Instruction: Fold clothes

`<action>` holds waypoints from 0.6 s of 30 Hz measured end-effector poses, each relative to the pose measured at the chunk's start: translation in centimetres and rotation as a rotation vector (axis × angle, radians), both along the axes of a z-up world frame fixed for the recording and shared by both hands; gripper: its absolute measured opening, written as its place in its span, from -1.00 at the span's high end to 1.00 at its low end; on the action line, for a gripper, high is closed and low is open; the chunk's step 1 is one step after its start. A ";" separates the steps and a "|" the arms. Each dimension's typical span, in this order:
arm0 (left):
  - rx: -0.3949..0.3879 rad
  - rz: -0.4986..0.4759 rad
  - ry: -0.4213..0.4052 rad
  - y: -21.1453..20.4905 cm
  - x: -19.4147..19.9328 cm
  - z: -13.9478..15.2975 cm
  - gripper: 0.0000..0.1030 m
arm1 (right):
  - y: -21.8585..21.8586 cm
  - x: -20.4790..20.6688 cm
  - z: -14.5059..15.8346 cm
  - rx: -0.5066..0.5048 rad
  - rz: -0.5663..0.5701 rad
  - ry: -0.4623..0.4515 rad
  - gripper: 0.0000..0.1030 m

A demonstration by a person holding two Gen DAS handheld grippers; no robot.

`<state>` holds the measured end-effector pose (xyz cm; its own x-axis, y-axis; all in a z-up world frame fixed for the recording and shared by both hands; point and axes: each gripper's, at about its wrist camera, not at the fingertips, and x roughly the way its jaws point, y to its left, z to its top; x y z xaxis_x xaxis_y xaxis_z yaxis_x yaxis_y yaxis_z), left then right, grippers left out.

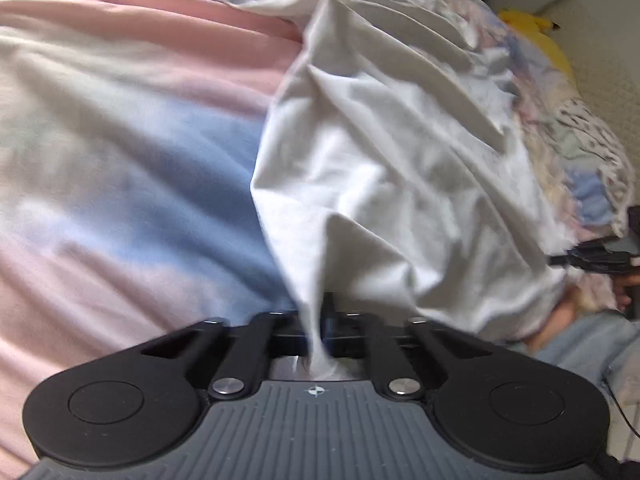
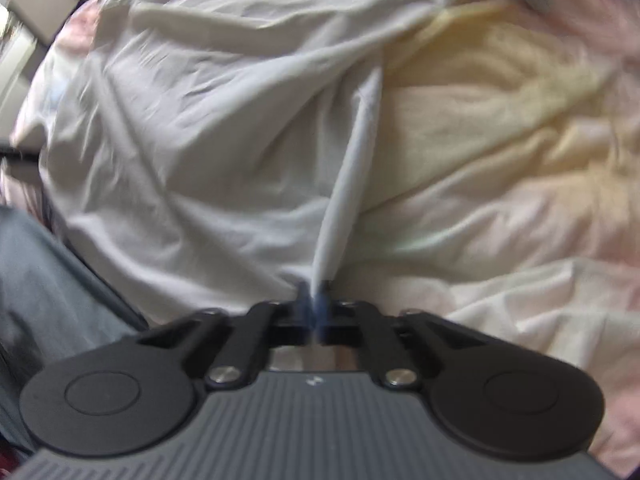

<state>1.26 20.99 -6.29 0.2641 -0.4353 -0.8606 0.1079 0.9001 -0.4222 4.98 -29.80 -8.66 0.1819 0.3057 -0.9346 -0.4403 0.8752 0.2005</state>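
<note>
Left tongs (image 1: 320,320) clamped on a bunched edge of the white garment (image 1: 384,152), cloth pinched between the jaws and pulled taut. Right tongs (image 2: 314,300) clamped on another edge of the same white garment (image 2: 192,128), a narrow hemmed strip (image 2: 352,168) running up from the jaws. Garment lying crumpled on the bed, spread over a pastel bedspread (image 1: 120,152) in pink, blue and white; yellow and cream patches (image 2: 500,92) on the right tongs' side. Open bedspread left of the garment in the left view, right of it in the right view. Yellow plush (image 1: 536,32) at the far bed edge by the wall. Jeans-clad leg (image 2: 48,280) just beside the garment's near edge. Both views motion-blurred.
</note>
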 end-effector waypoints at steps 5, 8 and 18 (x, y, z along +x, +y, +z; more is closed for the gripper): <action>-0.041 -0.027 -0.016 1.0 -1.4 2.8 0.95 | 1.3 -1.8 3.1 -0.054 0.147 -0.042 0.97; -0.014 -0.021 0.008 1.3 -2.0 2.1 0.95 | 1.7 -2.4 2.8 -0.114 0.196 -0.009 0.97; 0.168 -0.006 -0.061 -0.1 -2.5 0.9 -0.14 | 2.8 -2.3 0.6 -0.143 0.158 0.006 0.84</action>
